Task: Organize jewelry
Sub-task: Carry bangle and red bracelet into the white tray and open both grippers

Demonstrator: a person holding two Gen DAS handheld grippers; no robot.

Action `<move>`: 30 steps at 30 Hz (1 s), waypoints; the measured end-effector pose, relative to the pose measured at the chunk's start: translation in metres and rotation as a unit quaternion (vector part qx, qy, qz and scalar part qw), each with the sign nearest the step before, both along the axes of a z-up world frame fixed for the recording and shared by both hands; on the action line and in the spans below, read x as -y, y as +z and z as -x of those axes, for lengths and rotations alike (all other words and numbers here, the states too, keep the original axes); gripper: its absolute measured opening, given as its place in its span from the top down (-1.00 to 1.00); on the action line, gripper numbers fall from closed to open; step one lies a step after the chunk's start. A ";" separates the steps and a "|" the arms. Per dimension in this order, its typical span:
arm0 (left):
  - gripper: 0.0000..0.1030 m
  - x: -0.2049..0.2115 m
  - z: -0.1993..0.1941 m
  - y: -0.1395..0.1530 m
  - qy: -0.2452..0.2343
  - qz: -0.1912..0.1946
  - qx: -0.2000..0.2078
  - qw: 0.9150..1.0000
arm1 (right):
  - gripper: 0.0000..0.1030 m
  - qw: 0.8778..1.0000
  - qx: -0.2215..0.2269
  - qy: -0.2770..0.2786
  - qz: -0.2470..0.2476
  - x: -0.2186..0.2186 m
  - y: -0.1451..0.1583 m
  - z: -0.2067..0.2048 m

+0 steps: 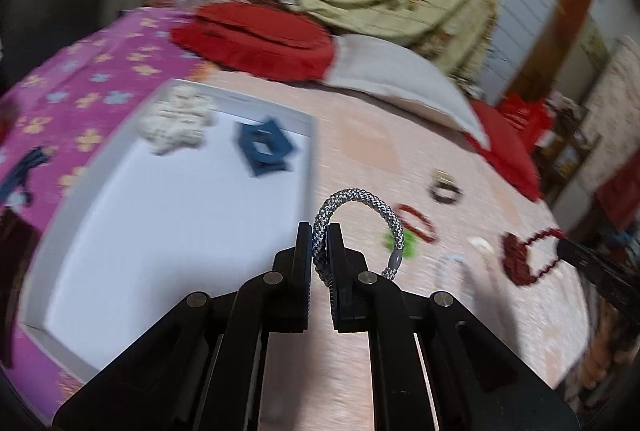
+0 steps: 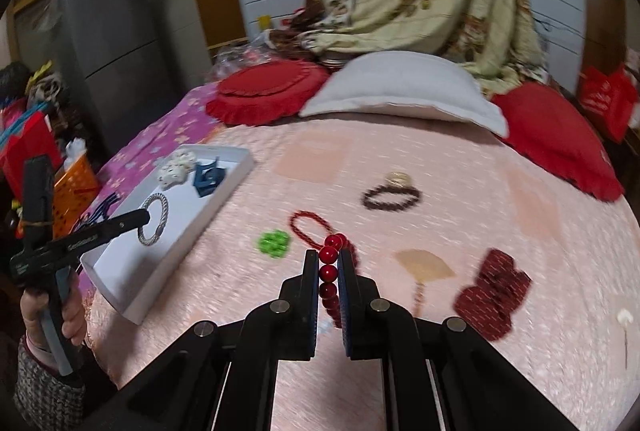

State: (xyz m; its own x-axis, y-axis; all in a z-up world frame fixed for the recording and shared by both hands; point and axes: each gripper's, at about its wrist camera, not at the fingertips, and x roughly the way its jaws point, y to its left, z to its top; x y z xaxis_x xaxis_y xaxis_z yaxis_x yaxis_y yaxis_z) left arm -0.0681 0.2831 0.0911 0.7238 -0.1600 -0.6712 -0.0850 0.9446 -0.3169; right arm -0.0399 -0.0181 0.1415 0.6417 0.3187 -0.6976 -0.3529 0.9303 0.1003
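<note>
Two grippers are mine, each clamped on a piece over the pink bedspread [image 2: 460, 231]. The white tray [image 2: 236, 171] lies at the left, its long axis running away from me, a cream ornament [image 2: 176, 169] and blue clip [image 2: 208, 177] at its far end. My left gripper [image 1: 319, 243] pinches the silver braided bracelet [image 1: 360, 203], its loop arching upward and rightward. My right gripper [image 2: 329, 271] squeezes the red bead bracelet [image 2: 329, 273], beads strung lengthwise between the jaws.
</note>
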 end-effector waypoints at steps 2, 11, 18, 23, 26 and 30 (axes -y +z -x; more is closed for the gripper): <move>0.89 -0.009 -0.006 -0.001 0.026 -0.021 -0.009 0.999 | 0.84 1.000 -0.007 0.014 -0.002 -0.015 0.001 -0.007; 0.89 -0.064 -0.056 -0.018 0.095 -0.017 -0.072 0.993 | 0.84 0.996 -0.052 0.066 -0.004 -0.101 -0.007 -0.052; 0.89 -0.090 -0.061 -0.040 0.120 0.008 -0.113 0.986 | 0.84 0.989 -0.095 0.113 -0.009 -0.193 -0.024 -0.089; 0.89 -0.100 -0.063 -0.046 0.136 0.010 -0.125 0.983 | 0.84 0.979 -0.131 0.140 -0.070 -0.246 -0.037 -0.113; 0.89 -0.104 -0.066 -0.050 0.143 0.005 -0.129 0.981 | 0.84 0.976 -0.155 0.137 -0.061 -0.266 -0.060 -0.124; 0.89 -0.107 -0.073 -0.058 0.153 -0.004 -0.142 0.978 | 0.84 0.978 -0.164 0.130 -0.023 -0.274 -0.085 -0.128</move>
State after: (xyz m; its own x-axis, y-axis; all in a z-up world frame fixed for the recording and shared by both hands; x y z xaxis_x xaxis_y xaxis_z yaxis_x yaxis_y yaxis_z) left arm 0.0045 0.3902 0.0335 0.5212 0.0418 -0.8524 -0.4482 0.8634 -0.2316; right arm 0.0881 0.2558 0.0567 0.2803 0.4763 -0.8334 -0.5182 0.8059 0.2863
